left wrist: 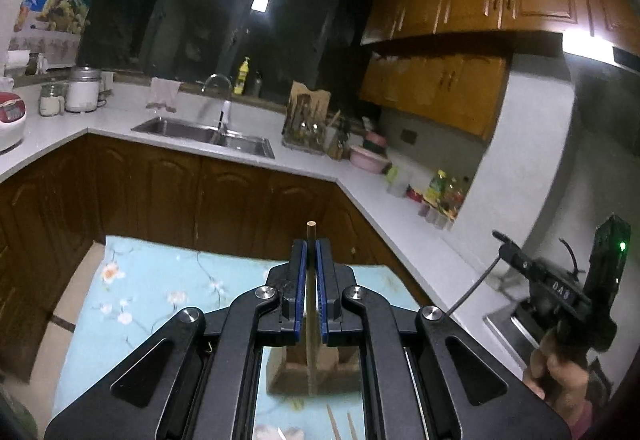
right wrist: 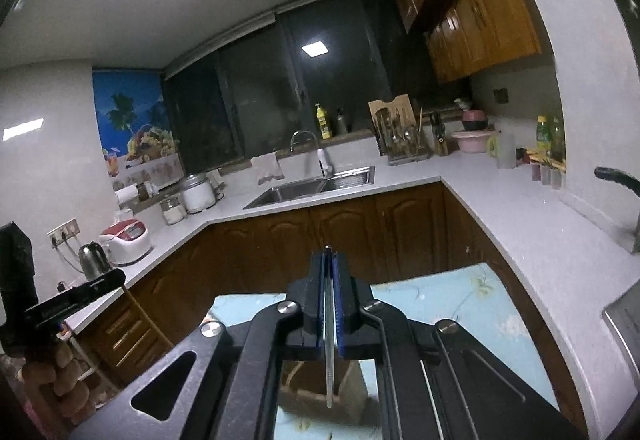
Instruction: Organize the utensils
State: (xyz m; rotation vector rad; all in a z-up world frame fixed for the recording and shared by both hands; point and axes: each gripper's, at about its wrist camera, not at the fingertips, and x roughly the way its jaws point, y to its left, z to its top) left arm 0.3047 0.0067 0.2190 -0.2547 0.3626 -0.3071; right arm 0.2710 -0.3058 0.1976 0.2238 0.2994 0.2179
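Left wrist view: my left tongs (left wrist: 311,246) clamp a chopstick (left wrist: 311,230), right tongs (right wrist: 330,260) a flat metal utensil (right wrist: 329,368); next, lower both into wooden holder (left wrist: 296,376).

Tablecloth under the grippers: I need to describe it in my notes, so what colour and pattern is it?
Light blue tablecloth with pale blossoms on thin branches, clearest in the left wrist view.

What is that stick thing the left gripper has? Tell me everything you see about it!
The stick looks like a thin wooden chopstick, pale tan with a round, flat-cut end. The left gripper is shut on it, its blue pads pinching the sides. The stick runs straight along the fingers, its tip poking out just past them. Its lower part passes down behind the gripper, over a brown wooden holder on the flowery blue cloth. Its bottom end cannot be made out.
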